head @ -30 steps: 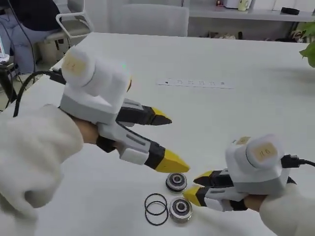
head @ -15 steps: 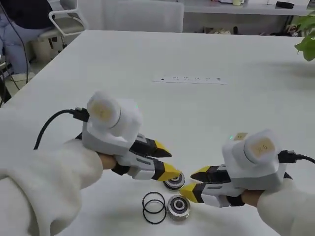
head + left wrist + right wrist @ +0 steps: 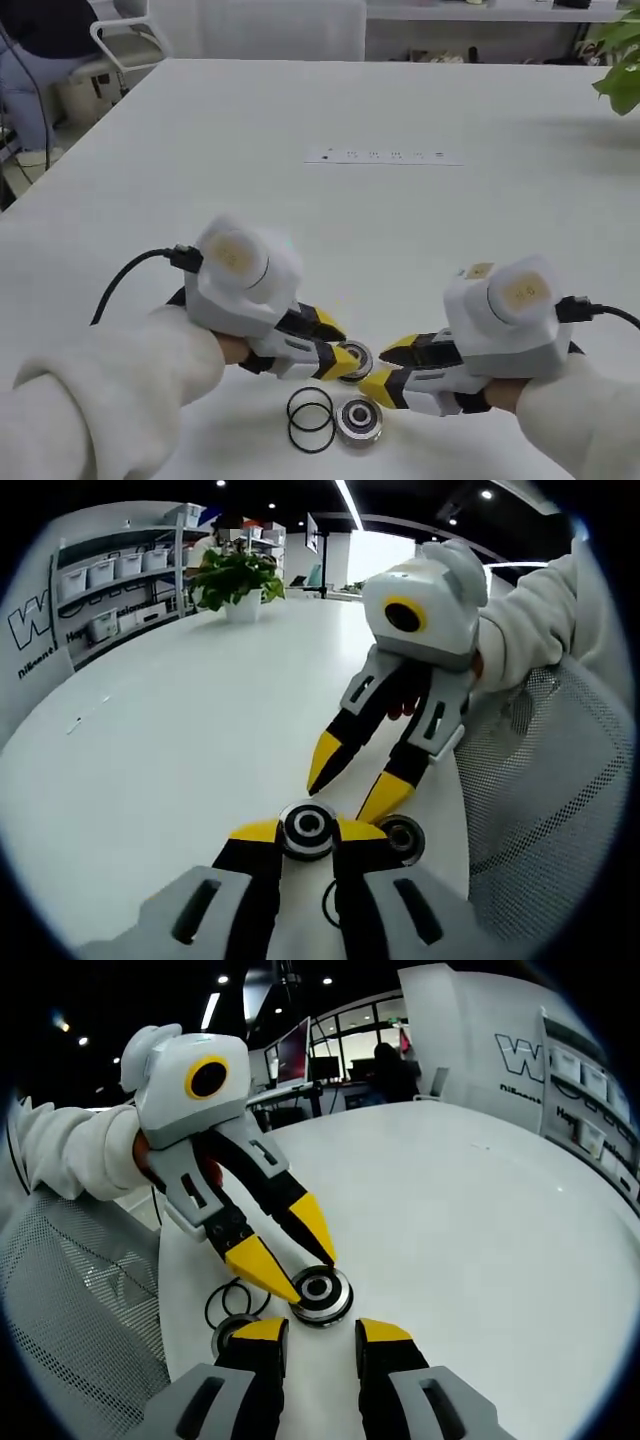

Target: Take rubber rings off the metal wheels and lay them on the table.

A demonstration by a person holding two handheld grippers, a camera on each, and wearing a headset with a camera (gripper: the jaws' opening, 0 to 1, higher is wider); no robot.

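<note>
Two metal wheels lie near the table's front edge. The farther wheel (image 3: 353, 358) (image 3: 308, 827) (image 3: 320, 1295) sits between the yellow tips of my left gripper (image 3: 340, 347) (image 3: 308, 832) (image 3: 300, 1260), which is shut on it. The nearer wheel (image 3: 359, 420) (image 3: 403, 837) (image 3: 230, 1338) lies free. Beside it, two black rubber rings (image 3: 311, 419) (image 3: 231, 1303) lie flat and overlapping on the table. My right gripper (image 3: 385, 367) (image 3: 323, 1332) (image 3: 355, 778) is open just right of the held wheel, with nothing between its jaws.
A white strip with markings (image 3: 383, 155) lies mid-table. A black cable (image 3: 128, 276) trails from the left gripper. Chairs (image 3: 258, 28) stand at the far edge and a plant (image 3: 619, 66) at the far right. The white table (image 3: 450, 230) stretches wide beyond the grippers.
My left gripper came down from above the table to the farther wheel and its jaws closed around it. The right gripper stayed open close by.
</note>
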